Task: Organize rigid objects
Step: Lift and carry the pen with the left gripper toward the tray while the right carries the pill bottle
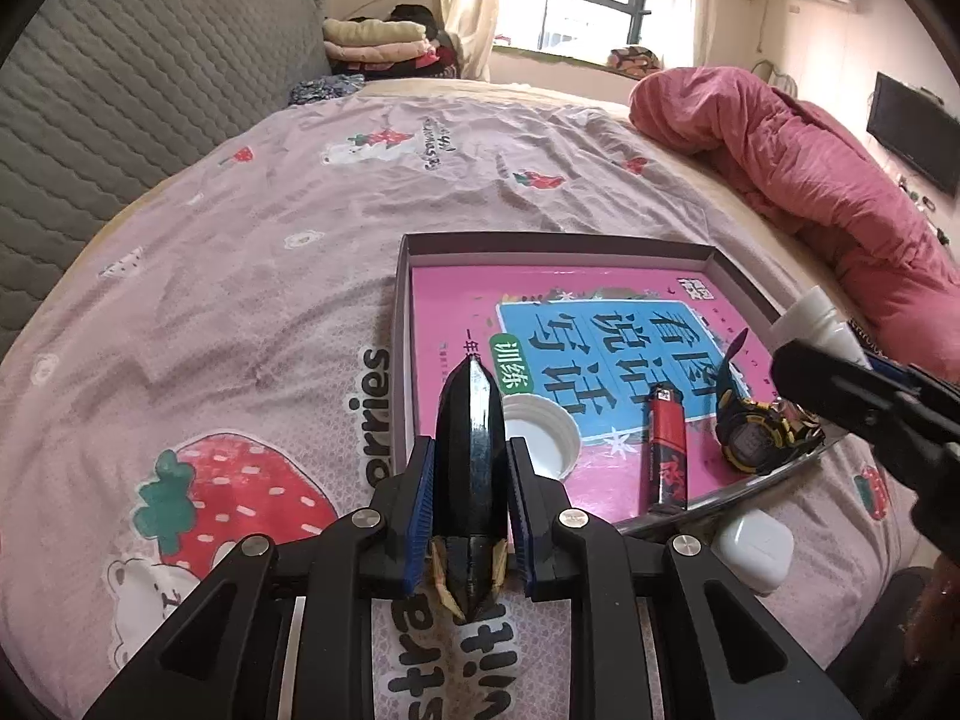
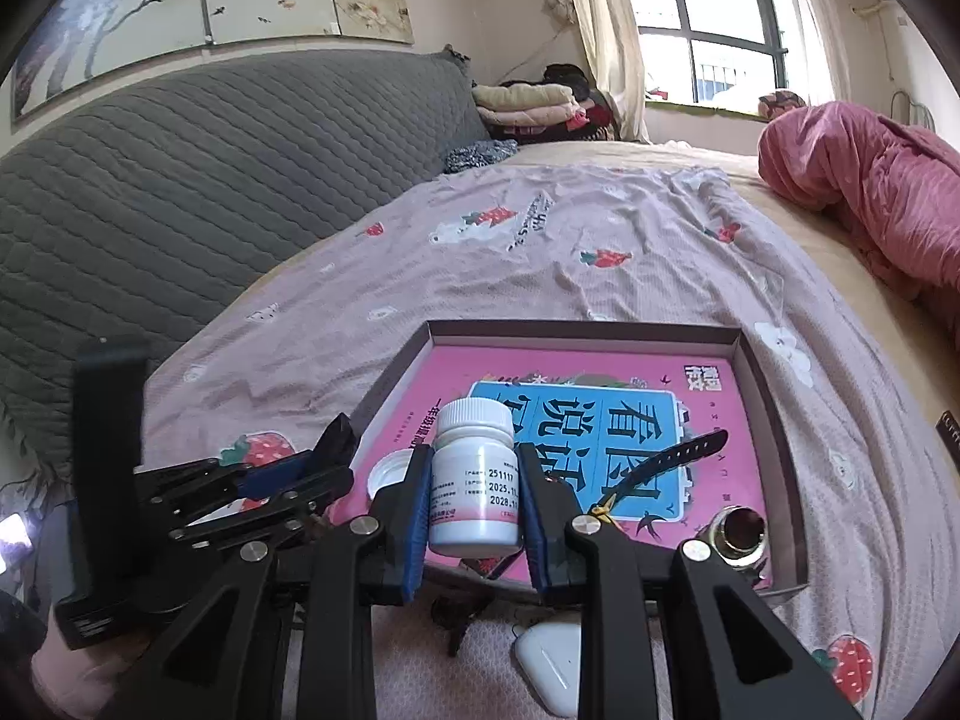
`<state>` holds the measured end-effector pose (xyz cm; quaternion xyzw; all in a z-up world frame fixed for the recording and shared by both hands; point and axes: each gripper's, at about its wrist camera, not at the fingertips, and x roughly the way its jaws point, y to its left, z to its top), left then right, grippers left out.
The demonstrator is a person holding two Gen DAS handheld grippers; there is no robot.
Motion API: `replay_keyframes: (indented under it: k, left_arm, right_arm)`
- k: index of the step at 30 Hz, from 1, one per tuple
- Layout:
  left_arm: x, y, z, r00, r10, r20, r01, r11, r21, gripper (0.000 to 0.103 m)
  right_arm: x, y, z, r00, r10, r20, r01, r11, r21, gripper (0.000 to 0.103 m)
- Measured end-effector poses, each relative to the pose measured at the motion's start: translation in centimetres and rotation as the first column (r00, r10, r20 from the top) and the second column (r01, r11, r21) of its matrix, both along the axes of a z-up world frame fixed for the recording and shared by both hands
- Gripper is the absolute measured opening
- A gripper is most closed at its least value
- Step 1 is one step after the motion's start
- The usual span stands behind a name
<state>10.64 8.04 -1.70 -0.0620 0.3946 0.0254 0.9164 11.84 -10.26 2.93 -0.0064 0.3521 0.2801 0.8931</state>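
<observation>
Now we work over the shallow box (image 1: 741, 273) on the bed (image 1: 252, 252): our right tool (image 2: 474, 495) clamps the white pill bottle (image 2: 474, 480) above its near edge, our left tool (image 1: 471, 480) grips a black pointed toy (image 1: 470, 450), both presumably headed inside.

The far half of the shallow box (image 1: 558, 240) is lying open, only the flat pink book (image 1: 456, 300) covering its floor. The near half is crowding up: a white cap (image 1: 540, 438), a red lighter (image 1: 667, 450) and a black-and-yellow watch (image 1: 750, 432) are sitting side by side. A white case (image 1: 753, 546) is blocking the bed (image 1: 240, 240) just near the box's near rim.
</observation>
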Motion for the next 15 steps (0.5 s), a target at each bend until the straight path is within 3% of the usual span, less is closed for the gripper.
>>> replay_keyframes:
  k: [15]
  left_arm:
    - [1.8,0.9,-1.8,1.000,0.007,-0.026,-0.009,0.998,-0.062,0.023]
  right_arm:
    - [1.8,1.6,-2.3,0.998,-0.043,-0.056,0.041,0.998,-0.041,0.027]
